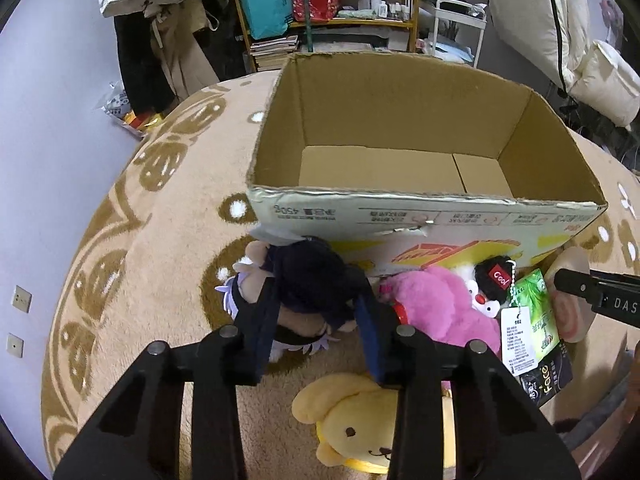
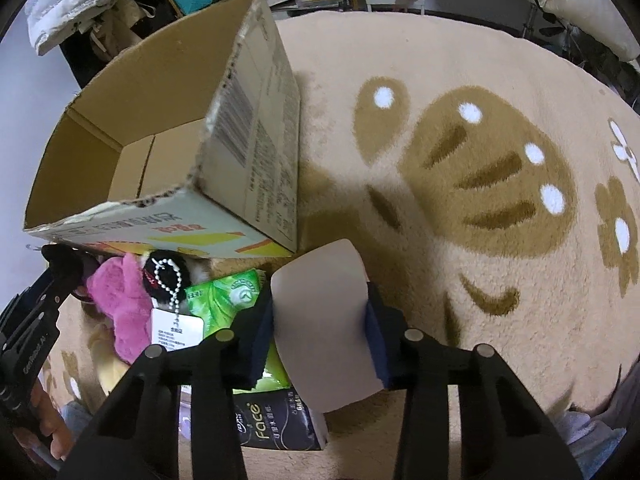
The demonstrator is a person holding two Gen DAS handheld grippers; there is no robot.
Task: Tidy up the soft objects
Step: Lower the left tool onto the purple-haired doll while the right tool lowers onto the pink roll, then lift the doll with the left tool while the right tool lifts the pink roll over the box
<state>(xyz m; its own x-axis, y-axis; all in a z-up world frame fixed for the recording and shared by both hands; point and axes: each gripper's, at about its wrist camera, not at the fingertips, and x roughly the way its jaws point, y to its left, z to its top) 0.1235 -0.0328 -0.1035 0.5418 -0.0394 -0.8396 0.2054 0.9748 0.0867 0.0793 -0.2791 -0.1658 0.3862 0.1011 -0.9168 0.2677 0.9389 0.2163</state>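
Gripping a dark-haired plush doll (image 1: pixel 308 280) on the rug (image 1: pixel 160 216) just before the cardboard box (image 1: pixel 400 216), left tool (image 1: pixel 316 320) pinched shut on its soft head; right tool (image 2: pixel 320 320) clamped on a pale, rounded squishy toy (image 2: pixel 324 328) beside the box corner. Likely light, yielding and non-fragile all round, so best taken across the bulkiest middle rather than limbs or tags. Counted near the box: one pink plush (image 1: pixel 436 308), one yellow dog plush (image 1: pixel 360 428), one black-capped keychain plush (image 1: pixel 494 284), two tissue packs (image 1: pixel 538 320).
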